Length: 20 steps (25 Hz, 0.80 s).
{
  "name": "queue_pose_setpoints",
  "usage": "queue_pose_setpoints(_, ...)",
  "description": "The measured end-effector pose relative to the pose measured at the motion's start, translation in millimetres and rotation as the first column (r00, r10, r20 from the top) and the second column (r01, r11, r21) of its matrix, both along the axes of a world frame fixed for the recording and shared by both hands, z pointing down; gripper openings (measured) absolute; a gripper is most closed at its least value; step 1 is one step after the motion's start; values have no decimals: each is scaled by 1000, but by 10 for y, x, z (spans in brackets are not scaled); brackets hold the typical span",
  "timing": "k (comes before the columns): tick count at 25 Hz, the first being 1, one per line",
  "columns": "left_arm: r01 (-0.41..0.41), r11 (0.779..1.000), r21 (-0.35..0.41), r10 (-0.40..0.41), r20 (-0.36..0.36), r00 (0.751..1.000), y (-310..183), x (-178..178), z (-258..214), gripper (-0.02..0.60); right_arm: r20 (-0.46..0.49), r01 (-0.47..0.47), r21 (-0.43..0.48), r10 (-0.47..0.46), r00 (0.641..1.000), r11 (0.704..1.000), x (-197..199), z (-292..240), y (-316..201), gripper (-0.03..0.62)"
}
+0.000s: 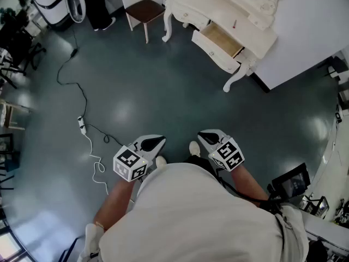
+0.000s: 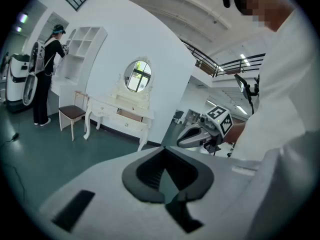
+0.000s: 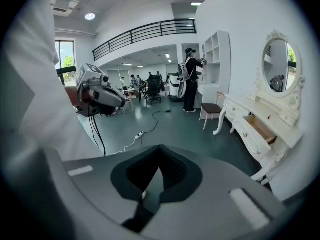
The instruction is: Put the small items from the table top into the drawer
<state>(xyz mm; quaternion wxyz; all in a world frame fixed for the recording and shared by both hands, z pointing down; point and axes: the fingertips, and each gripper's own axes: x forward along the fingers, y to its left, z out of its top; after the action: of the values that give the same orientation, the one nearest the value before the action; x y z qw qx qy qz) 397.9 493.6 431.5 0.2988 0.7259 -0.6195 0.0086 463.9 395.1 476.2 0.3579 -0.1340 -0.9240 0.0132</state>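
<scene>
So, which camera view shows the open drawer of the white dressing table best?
The head view: it looks down into the open drawer, so its wooden inside shows. The right gripper view shows the drawer at a slant, near the picture's edge. The left gripper view shows the drawer only small and far away.

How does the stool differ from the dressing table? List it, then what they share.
The stool has a dark brown seat; the dressing table is cream all over. The stool is small with straight legs; the dressing table is far wider, on curved legs. The dressing table has a drawer pulled open; the stool has none. Both have pale legs and stand on the floor.
</scene>
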Motion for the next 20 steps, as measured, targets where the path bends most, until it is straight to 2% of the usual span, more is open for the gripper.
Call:
queue_pose_setpoints(5, -46, 999, -13, 47, 23, 999, 157, -171, 83, 2, -9, -30, -2, 30, 1000, 1000, -114, 47, 207, 0)
queue_pose_setpoints(10, -86, 996, 7, 86, 2, 996, 203, -214, 196, 1, -43, -73, 12, 74, 996, 997, -24, 125, 304, 0)
queue_pose_setpoints(15, -105, 994, 19, 105, 7, 994, -76, -411, 190, 2, -67, -108, 8, 108, 992, 994, -168, 183, 49, 0)
queue_pose_setpoints(20, -96, 995, -4, 96, 32, 995, -381, -745, 153, 2, -11, -116, 0, 116, 993, 993, -626, 179, -387, 2)
